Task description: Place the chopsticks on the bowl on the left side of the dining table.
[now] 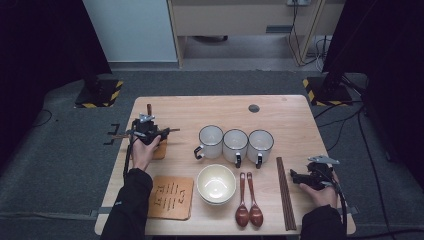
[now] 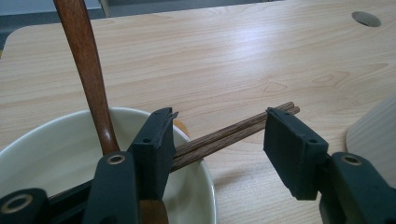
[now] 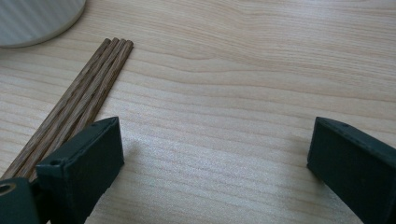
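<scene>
A pair of chopsticks [image 2: 233, 133] lies across the cream bowl's [image 2: 56, 154] rim at the bench's [image 2: 224, 60] nine o'clock edge, between the spread left claw [image 2: 219, 144], untouched. The right claw [image 3: 215, 158] gapes empty at four o'clock.

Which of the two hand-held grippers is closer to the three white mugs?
Left. The left gripper hovers just left of the mugs; the right gripper sits farther off, beyond the chopsticks.

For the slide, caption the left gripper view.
Open left gripper over a cream bowl holding a wooden spoon, with chopsticks lying across the rim between its fingers.
</scene>
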Available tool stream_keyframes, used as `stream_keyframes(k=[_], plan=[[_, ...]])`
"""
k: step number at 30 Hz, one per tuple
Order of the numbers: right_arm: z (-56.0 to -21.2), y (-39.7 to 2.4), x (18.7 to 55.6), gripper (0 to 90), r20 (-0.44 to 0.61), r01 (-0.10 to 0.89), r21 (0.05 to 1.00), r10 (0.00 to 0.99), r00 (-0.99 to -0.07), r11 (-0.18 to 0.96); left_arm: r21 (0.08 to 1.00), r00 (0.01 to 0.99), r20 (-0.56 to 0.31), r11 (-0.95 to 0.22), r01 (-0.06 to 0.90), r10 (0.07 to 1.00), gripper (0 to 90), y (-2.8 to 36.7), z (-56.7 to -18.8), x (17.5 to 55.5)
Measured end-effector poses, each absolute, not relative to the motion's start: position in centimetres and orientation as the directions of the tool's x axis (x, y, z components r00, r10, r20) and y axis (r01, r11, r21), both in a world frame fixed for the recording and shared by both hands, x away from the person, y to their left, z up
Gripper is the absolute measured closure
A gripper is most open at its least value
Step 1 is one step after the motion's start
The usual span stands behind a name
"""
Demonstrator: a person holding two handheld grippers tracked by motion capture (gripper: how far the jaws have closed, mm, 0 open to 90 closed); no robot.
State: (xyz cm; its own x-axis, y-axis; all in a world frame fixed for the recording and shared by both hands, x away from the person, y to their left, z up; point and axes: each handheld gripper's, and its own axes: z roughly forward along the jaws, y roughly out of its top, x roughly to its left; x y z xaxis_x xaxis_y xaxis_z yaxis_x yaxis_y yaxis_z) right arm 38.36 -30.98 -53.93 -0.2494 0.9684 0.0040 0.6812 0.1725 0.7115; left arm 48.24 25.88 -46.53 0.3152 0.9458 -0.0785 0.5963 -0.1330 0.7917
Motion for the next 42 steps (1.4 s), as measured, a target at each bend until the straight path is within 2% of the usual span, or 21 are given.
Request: stream_keyframes(k=[17,27,42], plan=[[-53.9,-31.0,38.4,3.7,0.004,0.681,0.712,0.968,-0.249,0.172,0.791,0.344,-0.075,-0.154,0.591,0.936,42.0,25.5,-46.7,47.3],[-53.9,-31.0,38.4,3.7,0.004,0.681,0.712,0.968,-0.249,0.173,0.825,0.384,-0.042,-0.184,0.534,0.923,41.4,23.9,-45.3,47.0],[-53.9,-31.0,38.4,3.7,0.005,0.682,0.711,0.969,-0.248,0.171,0.796,0.399,0.018,-0.255,0.549,0.917,34.5,21.3,-46.3,48.0]])
